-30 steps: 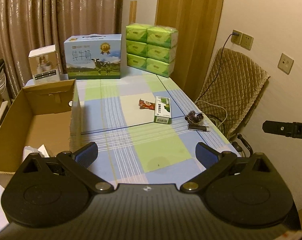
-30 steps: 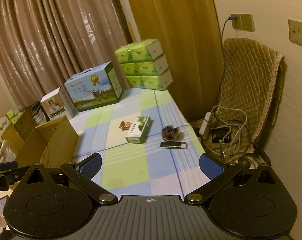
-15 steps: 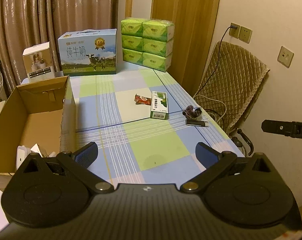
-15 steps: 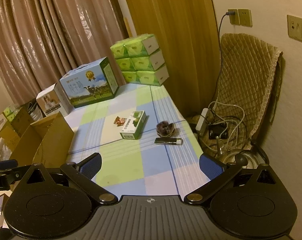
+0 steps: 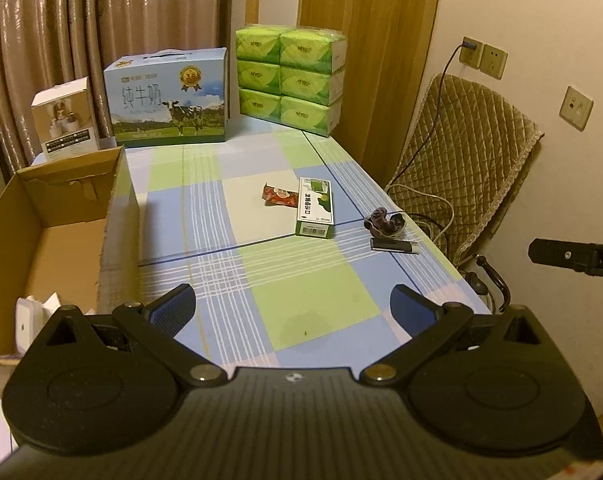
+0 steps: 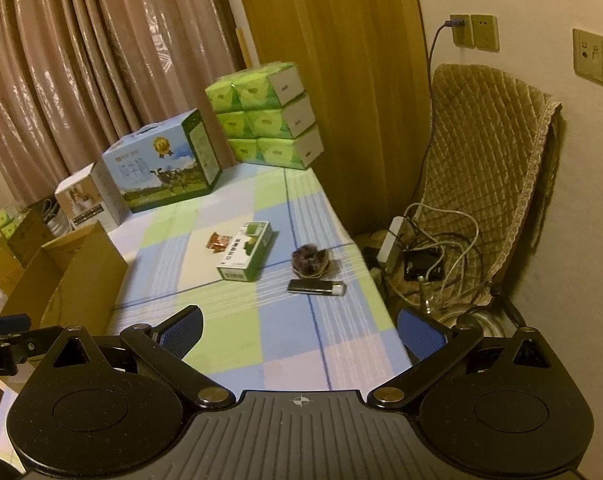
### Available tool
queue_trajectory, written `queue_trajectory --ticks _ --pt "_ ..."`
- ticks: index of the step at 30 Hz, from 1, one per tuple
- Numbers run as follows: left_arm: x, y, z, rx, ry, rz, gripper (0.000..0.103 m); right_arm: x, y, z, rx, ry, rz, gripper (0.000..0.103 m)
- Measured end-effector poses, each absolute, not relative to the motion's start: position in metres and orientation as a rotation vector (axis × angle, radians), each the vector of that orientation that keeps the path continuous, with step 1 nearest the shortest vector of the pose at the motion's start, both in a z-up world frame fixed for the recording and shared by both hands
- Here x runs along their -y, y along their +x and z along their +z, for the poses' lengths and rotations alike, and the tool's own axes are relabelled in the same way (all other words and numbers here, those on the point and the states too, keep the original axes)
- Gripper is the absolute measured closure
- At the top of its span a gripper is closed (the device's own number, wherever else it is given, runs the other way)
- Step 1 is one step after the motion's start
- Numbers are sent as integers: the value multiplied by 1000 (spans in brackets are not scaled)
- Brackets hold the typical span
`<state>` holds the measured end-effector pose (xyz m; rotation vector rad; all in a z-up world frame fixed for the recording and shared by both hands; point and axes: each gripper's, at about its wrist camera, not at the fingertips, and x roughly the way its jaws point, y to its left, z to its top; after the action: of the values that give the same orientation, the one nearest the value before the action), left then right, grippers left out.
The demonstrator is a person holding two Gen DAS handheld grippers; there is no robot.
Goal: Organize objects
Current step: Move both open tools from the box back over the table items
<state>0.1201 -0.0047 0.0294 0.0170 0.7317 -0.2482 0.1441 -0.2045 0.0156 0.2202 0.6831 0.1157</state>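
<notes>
On the checked tablecloth lie a green and white carton, a red snack packet to its left, a dark scrunchie and a black lighter-like stick to its right. An open cardboard box stands at the table's left edge with white items inside. My left gripper hovers open over the near table, well short of the items. My right gripper is also open and empty, near the table's front right.
At the back stand a blue milk box, stacked green tissue packs and a small white box. A quilted chair with cables sits right of the table.
Both grippers have drifted slightly back and up, so the table items sit a bit further off in the views. Jaws stay open; nothing on the table moved.
</notes>
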Motion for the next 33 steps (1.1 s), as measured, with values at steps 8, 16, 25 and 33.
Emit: queue_trajectory --ticks 8,16,25,33 --pt "21 155 14 -736 17 -256 1 217 177 -1 -702 177 122 2" --pt "42 200 -16 -761 33 -270 1 221 223 -39 -746 104 179 2" --pt "59 249 -64 -810 65 -257 1 217 277 -96 -805 50 232 7" --pt "58 274 -91 -830 50 -232 1 205 310 -131 -815 176 172 9"
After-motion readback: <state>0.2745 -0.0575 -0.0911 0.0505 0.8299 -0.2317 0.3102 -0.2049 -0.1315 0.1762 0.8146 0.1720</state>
